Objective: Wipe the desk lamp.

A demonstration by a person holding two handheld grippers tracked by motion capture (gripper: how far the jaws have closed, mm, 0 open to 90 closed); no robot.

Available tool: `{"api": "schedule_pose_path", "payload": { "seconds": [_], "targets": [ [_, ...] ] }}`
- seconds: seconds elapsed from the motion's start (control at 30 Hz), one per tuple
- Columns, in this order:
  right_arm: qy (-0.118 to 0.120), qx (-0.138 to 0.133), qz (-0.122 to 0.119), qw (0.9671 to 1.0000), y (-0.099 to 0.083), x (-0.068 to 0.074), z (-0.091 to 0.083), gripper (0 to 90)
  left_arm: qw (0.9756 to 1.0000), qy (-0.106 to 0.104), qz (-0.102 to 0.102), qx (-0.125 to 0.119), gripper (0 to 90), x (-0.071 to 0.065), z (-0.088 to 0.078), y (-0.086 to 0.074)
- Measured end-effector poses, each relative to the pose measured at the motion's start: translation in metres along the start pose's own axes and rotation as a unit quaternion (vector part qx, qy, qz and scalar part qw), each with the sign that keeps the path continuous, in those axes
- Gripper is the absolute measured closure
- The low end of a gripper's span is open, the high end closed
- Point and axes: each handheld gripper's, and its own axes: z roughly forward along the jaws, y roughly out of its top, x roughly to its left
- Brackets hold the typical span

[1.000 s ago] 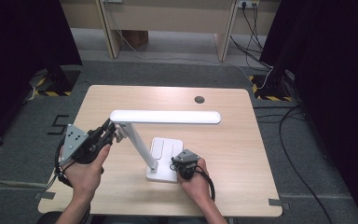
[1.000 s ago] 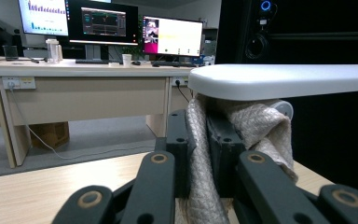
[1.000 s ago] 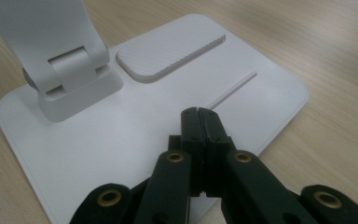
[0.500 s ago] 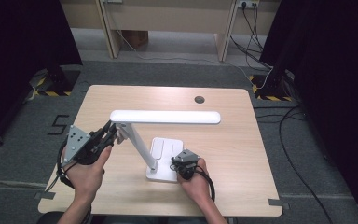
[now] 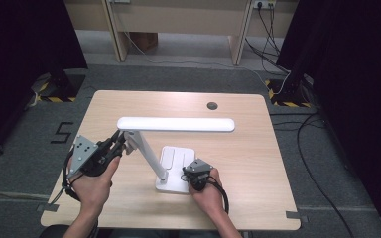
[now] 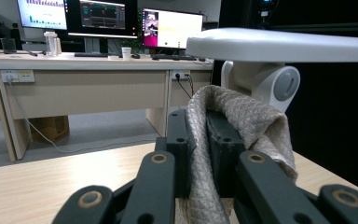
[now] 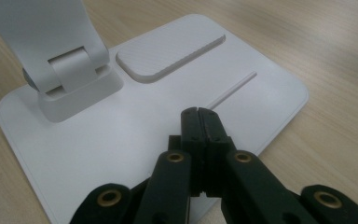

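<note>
- Cloth (image 6: 242, 121) is sitting clamped between the jaws of the left gripper (image 5: 113, 147), a beige woven piece folding over the right-hand jaw in the left gripper view.
- That cloth is hanging just in front of the lamp's upper hinge (image 6: 265, 84), right under the end of the long white lamp head (image 6: 279, 44); whether it is touching the hinge I cannot tell.
- From the high view, the left gripper is pointing at the top of the lamp arm (image 5: 149, 156), where arm and lamp head (image 5: 176, 124) are meeting, over the left half of the wooden table (image 5: 258, 148).
- Right gripper (image 5: 191, 174) is sitting clenched with nothing between its jaws, tips pressed together in the right gripper view.
- Those shut tips (image 7: 199, 116) are lying down on the flat white lamp base (image 7: 121, 135), near a thin groove and just short of a raised ribbed pad (image 7: 170, 56).
- Lamp base (image 5: 176, 168) is standing near the front middle of the table, the arm's lower hinge (image 7: 72, 74) rising from its corner.
- Both hands are gripping their tools from the near edge.
</note>
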Motion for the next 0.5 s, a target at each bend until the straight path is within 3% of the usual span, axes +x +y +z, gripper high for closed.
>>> {"api": "schedule_pose_path", "payload": {
  "seconds": [0.5],
  "targets": [
    [0.0,0.0,0.001,1.0,-0.0001,0.0002,0.0,90.0,0.9999,-0.002,-0.004,0.011,80.8,-0.0008,0.0005,-0.0081]
  ]
}}
